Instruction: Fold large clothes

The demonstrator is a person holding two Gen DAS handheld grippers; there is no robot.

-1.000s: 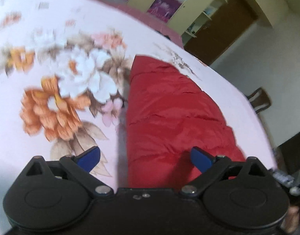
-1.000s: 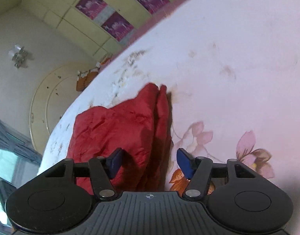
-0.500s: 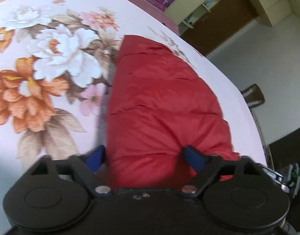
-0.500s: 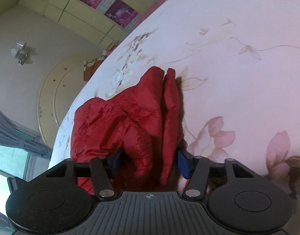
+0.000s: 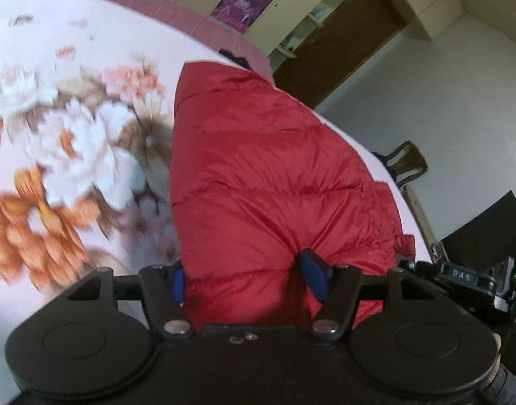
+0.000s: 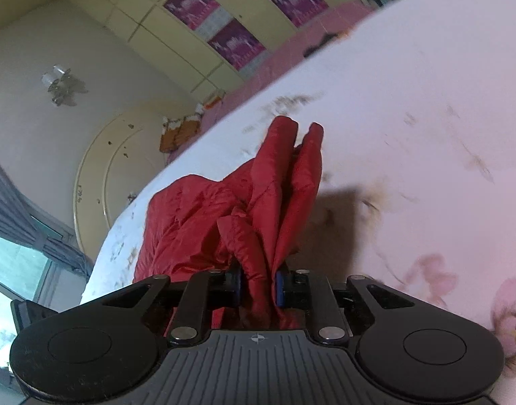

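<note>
A puffy red jacket (image 5: 258, 168) lies folded on a pink floral bedsheet (image 5: 72, 152). My left gripper (image 5: 246, 276) straddles the jacket's near end. Its jaws are closing, and both blue pads (image 5: 313, 276) press into the thick padding, which puckers at the right pad. In the right wrist view the red jacket (image 6: 190, 222) is bunched into upright folds. My right gripper (image 6: 258, 283) is closing there, with its pads pinching a narrow fold that is lifted off the sheet (image 6: 426, 135).
Yellow wardrobes with purple panels (image 5: 241, 3) stand beyond the bed. A wooden chair (image 5: 408, 165) and a black device (image 5: 477, 280) sit past the bed's right edge. In the right wrist view, a round headboard (image 6: 99, 182) and a curtained window (image 6: 18, 246) are at the left.
Both grippers have narrowed onto the jacket. The right gripper went from loosely around the folds to pinching them and has lifted them. The left gripper's view has risen slightly.
</note>
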